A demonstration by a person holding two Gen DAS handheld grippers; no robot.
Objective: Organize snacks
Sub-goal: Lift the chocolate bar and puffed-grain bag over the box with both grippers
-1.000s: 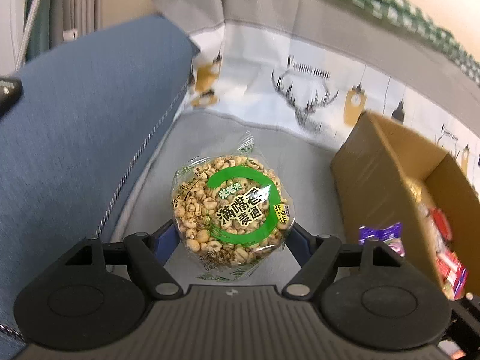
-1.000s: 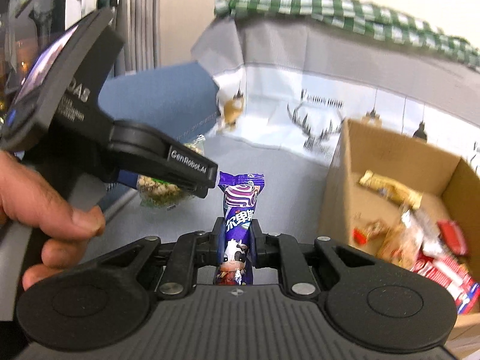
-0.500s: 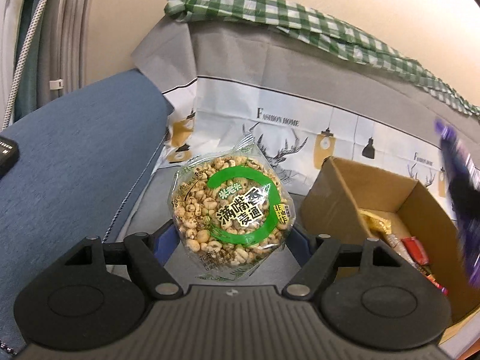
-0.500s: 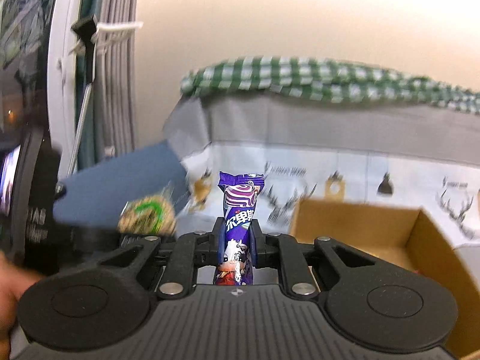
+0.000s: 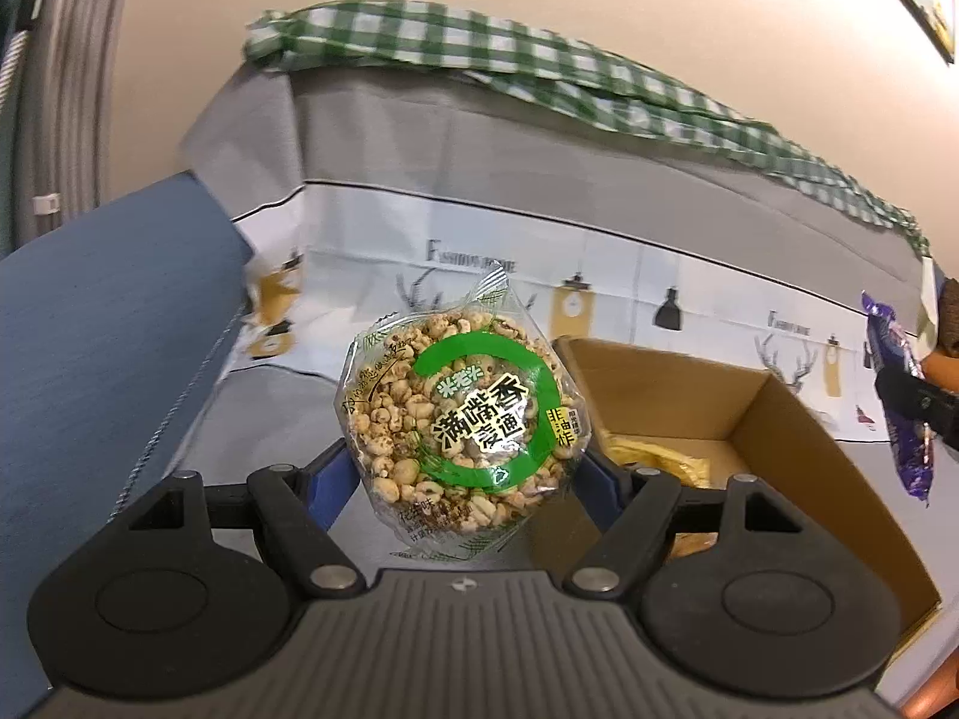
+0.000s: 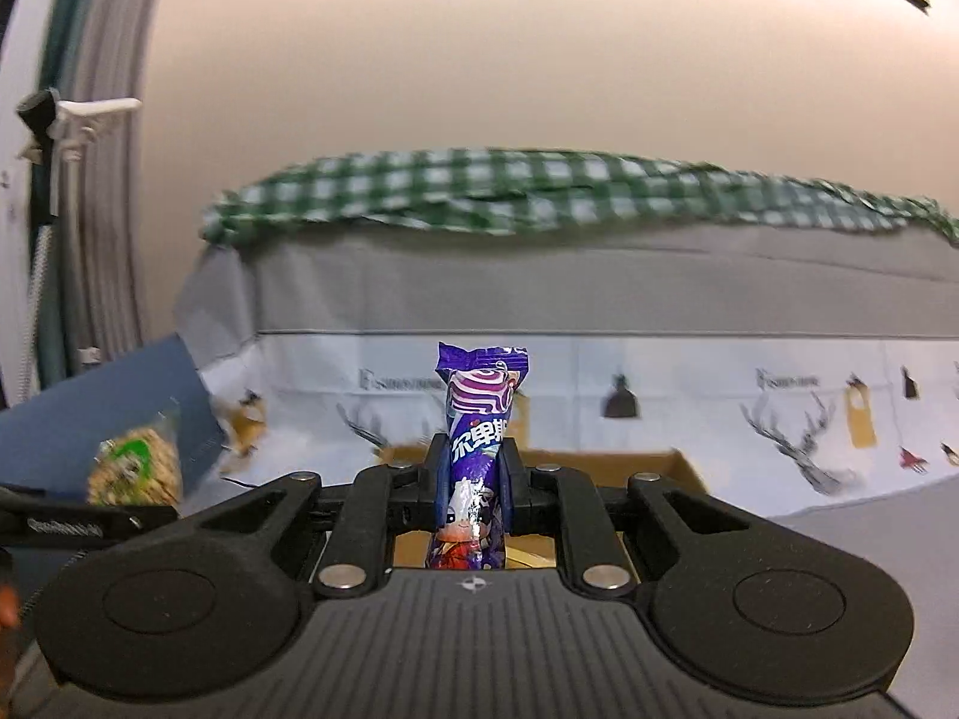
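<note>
1. Left tongs [image 5: 464, 467] clamped on puffed-grain snack pack [image 5: 458, 419], frame centre; its lower edge is hidden behind the tongs' body.
2. Cardboard box [image 5: 779, 419] at lower right, contents mostly blocked.
3. Right tongs [image 6: 473, 473] clamped on purple candy bar [image 6: 476, 449], upright at centre; bottom end cut off.

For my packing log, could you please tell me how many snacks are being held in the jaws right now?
2: the round puffed-grain cake in the left gripper, and the purple candy bar in the right gripper. More snacks lie in the cardboard box, mostly hidden.
</note>
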